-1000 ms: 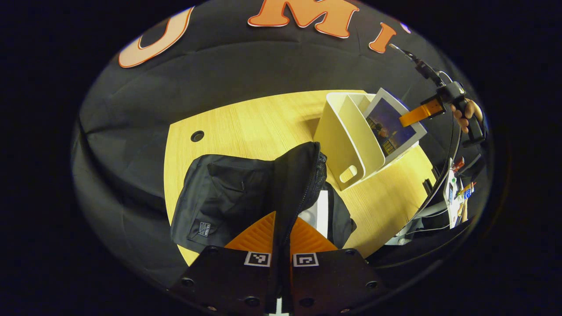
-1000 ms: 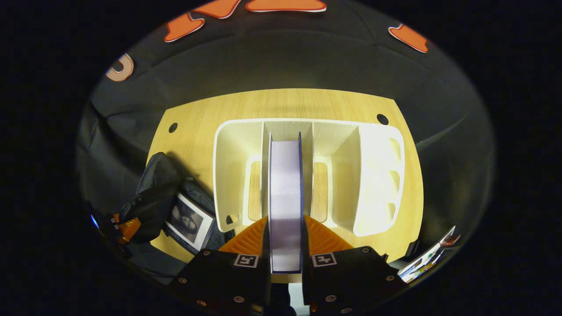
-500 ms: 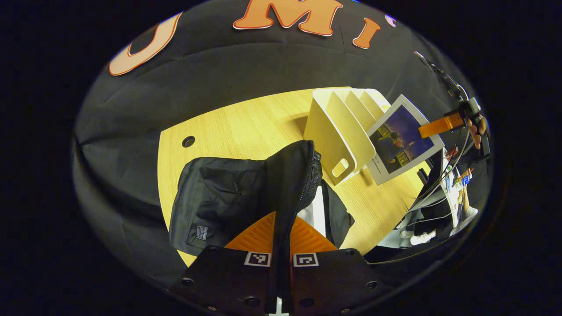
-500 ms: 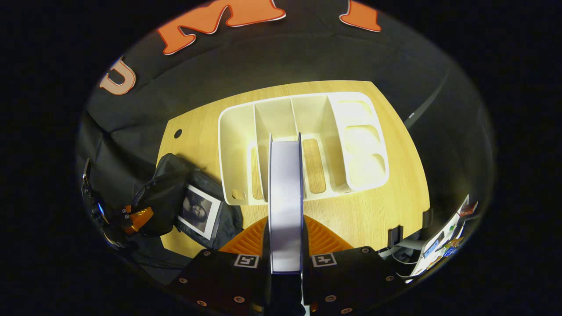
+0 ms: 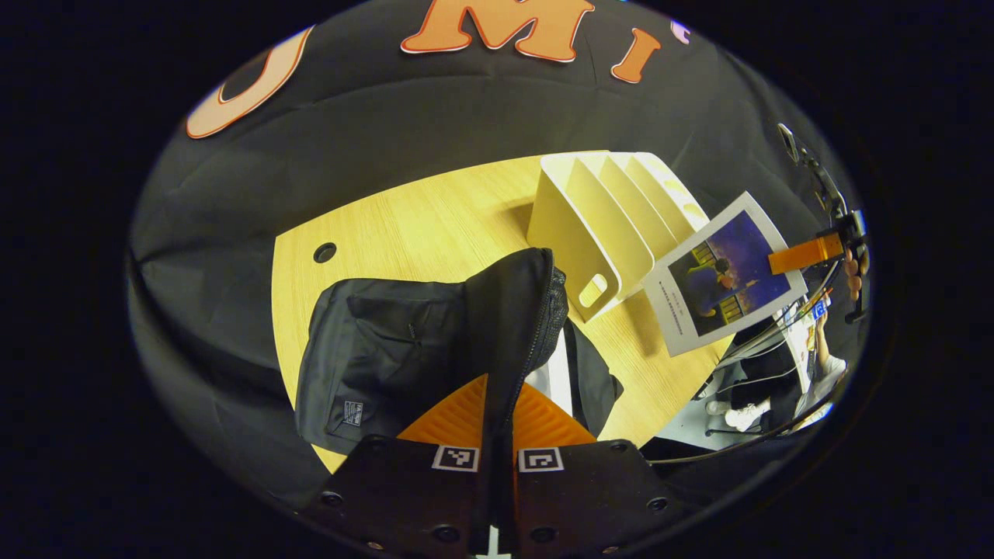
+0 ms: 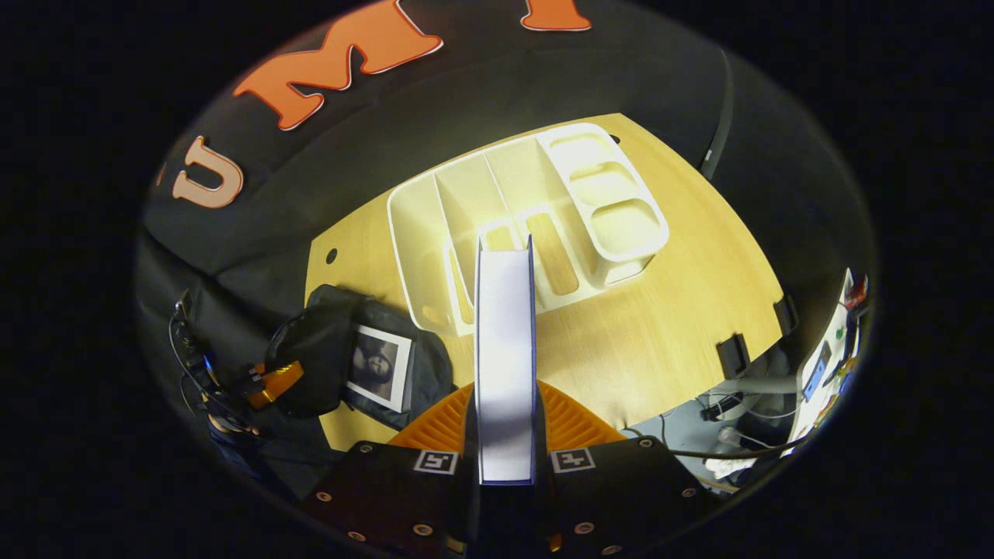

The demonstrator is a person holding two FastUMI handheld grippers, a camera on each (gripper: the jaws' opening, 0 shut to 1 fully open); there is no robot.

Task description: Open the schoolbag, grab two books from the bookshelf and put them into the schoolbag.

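The black schoolbag (image 5: 365, 365) lies on the wooden table (image 5: 435, 225). My left gripper (image 5: 501, 392) is shut on the bag's raised flap (image 5: 520, 303), holding the mouth apart. A white-bordered book (image 5: 555, 373) sits inside the bag. My right gripper (image 6: 505, 388) is shut on a second book (image 6: 505, 326), seen edge-on in the air in front of the cream bookshelf (image 6: 528, 202). The left gripper view shows that book's blue cover (image 5: 726, 276) tilted beside the bookshelf (image 5: 598, 225), with the right gripper (image 5: 780, 260) and a hand (image 5: 854, 272) behind it. At lower left in the right gripper view are the schoolbag (image 6: 318, 349), a portrait-cover book (image 6: 380, 369) and the left gripper (image 6: 283, 376).
A round cable hole (image 5: 324, 252) marks the table's far left corner. Black clamps (image 6: 734, 353) grip the table's right edge. Cables and coloured clutter (image 6: 823, 365) lie on the floor beyond that edge. Black cloth walls close off the back.
My right gripper has pulled the book up and out of the bookshelf's middle slot and drawn it back toward the table's near edge. The left gripper kept the flap raised.
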